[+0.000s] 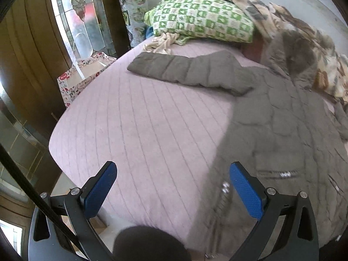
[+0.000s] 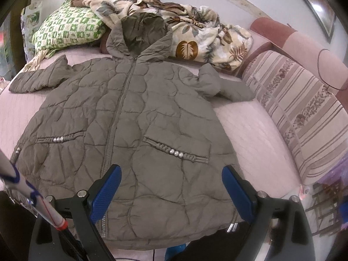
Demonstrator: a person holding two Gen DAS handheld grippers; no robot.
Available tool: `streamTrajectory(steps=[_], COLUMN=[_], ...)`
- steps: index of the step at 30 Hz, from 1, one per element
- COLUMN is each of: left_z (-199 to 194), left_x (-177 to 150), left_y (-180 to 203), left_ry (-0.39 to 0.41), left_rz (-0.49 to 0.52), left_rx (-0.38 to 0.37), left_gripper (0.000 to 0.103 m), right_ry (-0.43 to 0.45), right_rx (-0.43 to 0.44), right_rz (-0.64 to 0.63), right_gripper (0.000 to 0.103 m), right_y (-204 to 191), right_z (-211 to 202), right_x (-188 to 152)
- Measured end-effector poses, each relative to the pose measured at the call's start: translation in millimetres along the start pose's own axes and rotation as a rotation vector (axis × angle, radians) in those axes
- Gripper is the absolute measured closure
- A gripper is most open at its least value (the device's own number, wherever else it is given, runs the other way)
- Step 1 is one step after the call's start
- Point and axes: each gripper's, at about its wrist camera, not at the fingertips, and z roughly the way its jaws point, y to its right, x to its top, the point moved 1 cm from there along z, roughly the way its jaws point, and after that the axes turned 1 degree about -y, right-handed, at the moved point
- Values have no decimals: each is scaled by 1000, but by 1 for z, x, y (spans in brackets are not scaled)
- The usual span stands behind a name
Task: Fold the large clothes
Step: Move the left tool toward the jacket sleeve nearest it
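Olive quilted hooded coat (image 2: 134, 117): spread flat, front up, zipped, on pink quilted bed (image 1: 134, 126). Left gripper (image 1: 171, 187): spread wide, empty, above bed. Right gripper (image 2: 171, 189): spread wide, empty, above coat hem.

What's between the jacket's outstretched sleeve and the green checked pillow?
Only bare pink bedcover separates the sleeve from the pillow, with a cream cloth bunched at the pillow's corner; left wrist view.

My coat (image 2: 130, 119) lies flat and front-up on the bed, an olive-grey quilted one, zipped shut, hood toward the pillows, both sleeves spread out sideways, hem nearest me.
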Motion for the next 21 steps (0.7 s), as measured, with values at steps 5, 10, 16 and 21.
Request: streamTrajectory(steps=[5, 10, 16, 21], left_z=[26, 57, 96, 131], left_x=[27, 52, 80, 104], left_y=[-16, -31, -49, -67], left_ry=[2, -17, -37, -49], left_rz=[-9, -34, -75, -120], left_rx=[20, 26, 21, 29], left_gripper=[2, 8, 10, 10], right_ry=[-11, -16, -51, -80], right_rx=[2, -8, -17, -29], right_rz=[-16, -19, -29, -30], right_gripper=[7, 7, 7, 7], right_y=[-11, -19, -27, -30], right_z=[4, 11, 26, 38], right_x=[2, 6, 8, 6])
